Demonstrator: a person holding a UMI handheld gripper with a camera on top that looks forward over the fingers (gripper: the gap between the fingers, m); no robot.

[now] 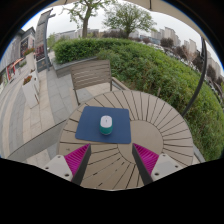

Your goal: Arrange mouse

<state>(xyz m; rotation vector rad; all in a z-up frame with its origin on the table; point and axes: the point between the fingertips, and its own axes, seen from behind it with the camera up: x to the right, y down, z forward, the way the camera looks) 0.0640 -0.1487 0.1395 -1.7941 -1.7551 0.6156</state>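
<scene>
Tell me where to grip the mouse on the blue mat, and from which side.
Grip the mouse across its two long flanks, coming straight ahead from the claw side. It lies lengthwise toward the open claw, centred on the blue mat on the round slatted table, narrow enough to pass between the fingers.

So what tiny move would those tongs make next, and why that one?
Probably ease straight forward toward the mouse. It sits on the blue mat on the round wooden table, beyond the tongs, whose fingers are open and empty. Nothing stands between them and the mouse, so closing the distance seems the sensible first step.
</scene>
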